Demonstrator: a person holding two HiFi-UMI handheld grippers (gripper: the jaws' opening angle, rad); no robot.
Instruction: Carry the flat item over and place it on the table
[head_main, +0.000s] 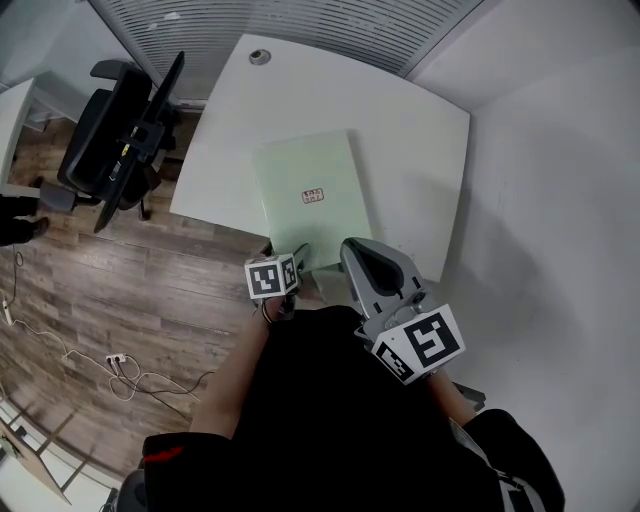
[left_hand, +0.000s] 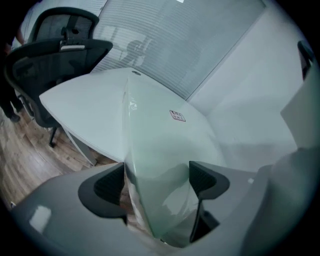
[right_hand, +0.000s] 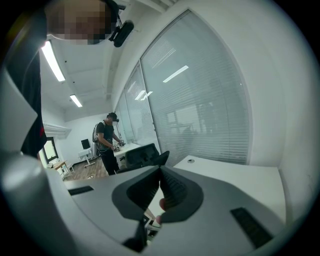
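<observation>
1. The sheet (head_main: 312, 200) is seen at the centre of the head view, lying nearly flat on the table (head_main: 410, 130). Its near left corner appears to overhang the table's lower edge.
2. The left gripper (head_main: 296, 260) is clamped on that near edge. In the left gripper view the sheet (left_hand: 155, 145) is pinched between both pads.
3. The right gripper (head_main: 356, 250) is held at lower centre, just beside the sheet. Its jaws are pressed together on nothing.
4. The placing step is judged almost finished. What seems called for next is a slight push forward so no corner overhangs, then release by the left jaws and a withdrawal toward the lower frame.
5. A small red-and-white label (head_main: 313, 197) is seen mid-sheet, but its print is too small to be read. No other writing is made out.
</observation>
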